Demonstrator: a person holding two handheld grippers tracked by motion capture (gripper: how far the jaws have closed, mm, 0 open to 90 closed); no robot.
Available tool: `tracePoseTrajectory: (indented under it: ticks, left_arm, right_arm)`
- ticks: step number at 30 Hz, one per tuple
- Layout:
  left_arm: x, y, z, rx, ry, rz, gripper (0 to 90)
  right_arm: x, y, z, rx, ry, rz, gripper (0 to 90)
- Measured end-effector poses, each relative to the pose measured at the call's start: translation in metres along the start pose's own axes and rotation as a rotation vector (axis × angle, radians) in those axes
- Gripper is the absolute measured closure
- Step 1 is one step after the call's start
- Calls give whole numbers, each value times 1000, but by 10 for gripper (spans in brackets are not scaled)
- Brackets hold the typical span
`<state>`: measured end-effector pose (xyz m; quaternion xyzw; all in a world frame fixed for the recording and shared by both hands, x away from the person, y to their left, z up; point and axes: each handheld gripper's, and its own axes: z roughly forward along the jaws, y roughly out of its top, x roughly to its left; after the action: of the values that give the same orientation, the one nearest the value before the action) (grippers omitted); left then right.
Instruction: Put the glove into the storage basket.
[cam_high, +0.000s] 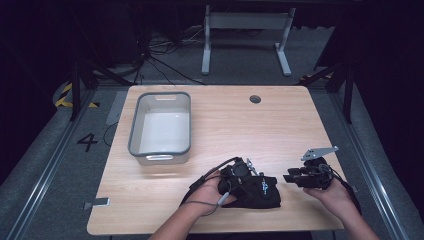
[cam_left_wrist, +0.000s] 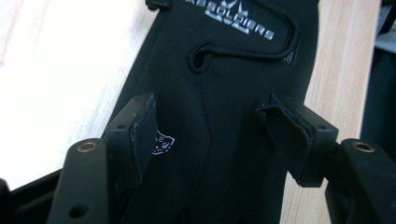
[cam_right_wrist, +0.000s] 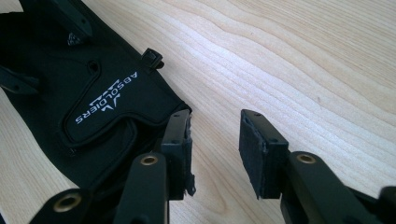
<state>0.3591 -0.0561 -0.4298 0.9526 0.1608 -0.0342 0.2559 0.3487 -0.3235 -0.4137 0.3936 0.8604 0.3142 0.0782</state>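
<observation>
Tongs first: left tongs stood wide open over the black glove, pads either side of the fabric and not pressing it, nothing held. Right tongs were open too, with bare wood between the pads, at the glove's cuff edge; one pad sat just beside the hem, and contact could not be told.

Glove lay flat on the surface, near the person's edge, white lettering up. Left tongs were over it, right tongs just beside it.

Judgement: the glove looked set down and released, or about to be pinched afresh. Next move would likely call for closing on a fold of the limp fabric, then carrying it.

Grey tub stood well apart from the glove, toward the far left, apparently empty. Beyond the surface: dark room, grey floor, cables, white desk frame.
</observation>
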Motion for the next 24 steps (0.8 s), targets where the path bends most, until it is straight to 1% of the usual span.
tracePoseTrajectory:
  ticks: [1,3,9,10,12,13,15,18,20,22,24]
  left_arm:
    - [-1,0,1,6,1,-3,348]
    - [-1,0,2,5,6,3,347]
    - [-1,-1,5,14,2,8,346]
    - [0,-1,6,20,2,18,343]
    - [0,-1,7,29,3,16,343]
    - [-2,0,8,29,10,18,343]
    - [-6,1,10,38,42,31,343]
    - [-7,1,11,46,50,30,343]
    - [-8,2,11,50,54,14,352]
    - [-10,4,12,62,72,17,383]
    - [-12,6,13,76,89,30,387]
  right_arm:
    - [0,0,0,0,0,1,636]
    - [0,0,-1,-4,1,0,633]
    - [0,0,0,-2,3,3,622]
    - [0,0,0,-3,4,3,618]
    - [0,0,0,-2,5,2,617]
    - [0,0,0,-2,5,2,617]
    - [1,1,0,-4,7,2,613]
    - [1,1,1,-3,9,2,611]
    - [1,1,1,-1,8,2,610]
    - [2,1,1,-2,13,3,610]
    - [2,2,1,-4,16,5,610]
